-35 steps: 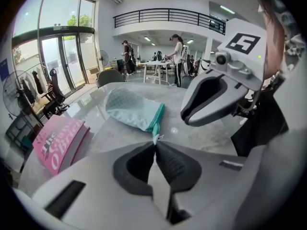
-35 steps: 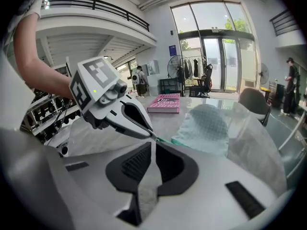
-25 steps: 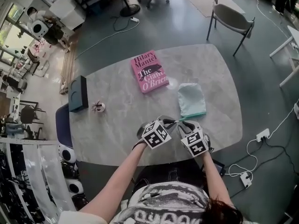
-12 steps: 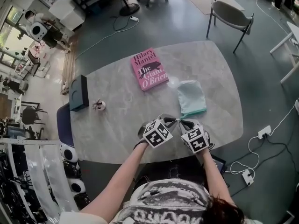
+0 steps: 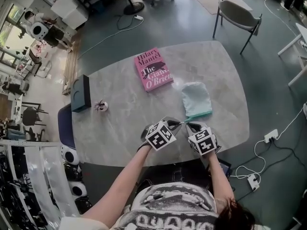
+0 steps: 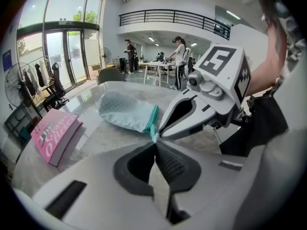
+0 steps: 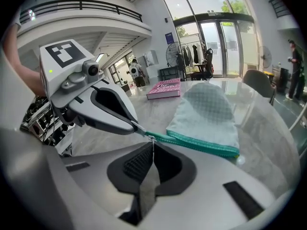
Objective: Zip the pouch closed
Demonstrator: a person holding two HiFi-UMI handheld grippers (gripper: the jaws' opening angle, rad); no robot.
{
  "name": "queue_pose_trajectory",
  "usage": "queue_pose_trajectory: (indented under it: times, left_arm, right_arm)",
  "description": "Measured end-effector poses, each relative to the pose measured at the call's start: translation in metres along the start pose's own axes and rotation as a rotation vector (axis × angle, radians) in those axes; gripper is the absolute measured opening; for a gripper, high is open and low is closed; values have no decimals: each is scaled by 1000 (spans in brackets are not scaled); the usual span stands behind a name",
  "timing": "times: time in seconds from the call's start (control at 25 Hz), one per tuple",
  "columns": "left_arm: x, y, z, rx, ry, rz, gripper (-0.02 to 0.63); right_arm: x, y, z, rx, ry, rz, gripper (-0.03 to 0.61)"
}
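A pale mint pouch (image 5: 196, 98) with a teal zipper edge (image 5: 199, 115) lies flat on the marble table (image 5: 120, 128), right of centre. Both grippers meet at its near left corner. My left gripper (image 6: 154, 139) is shut on the teal end of the zipper tape (image 6: 153, 128), and its jaws have just closed a little tighter there. My right gripper (image 7: 152, 141) is shut on the small metal zipper pull (image 7: 152, 139), right beside the left gripper's tips (image 7: 134, 126). In the right gripper view the zipper (image 7: 201, 145) runs off to the right along the pouch (image 7: 206, 111).
A pink book (image 5: 153, 70) lies beyond the pouch, a black box (image 5: 80, 95) and a small round object (image 5: 101, 108) sit at the table's left. A chair (image 5: 237, 16) stands past the far edge. The table's near edge is just under the grippers.
Both grippers have stayed at the pouch's near corner. The right gripper's marker cube has rolled slightly. The pouch has not moved.
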State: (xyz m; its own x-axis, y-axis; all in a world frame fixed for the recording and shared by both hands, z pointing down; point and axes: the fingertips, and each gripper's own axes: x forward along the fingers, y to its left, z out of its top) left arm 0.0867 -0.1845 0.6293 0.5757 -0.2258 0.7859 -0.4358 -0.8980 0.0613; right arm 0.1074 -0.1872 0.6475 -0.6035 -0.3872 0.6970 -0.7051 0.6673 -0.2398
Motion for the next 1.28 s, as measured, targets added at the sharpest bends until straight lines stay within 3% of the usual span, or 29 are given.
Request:
queue_pose_trajectory:
  times: [1.28]
  left_arm:
    - [7,15,-12,-15,62,6,13]
  right_arm:
    - [-41,-115,-44,23,124,-178,9]
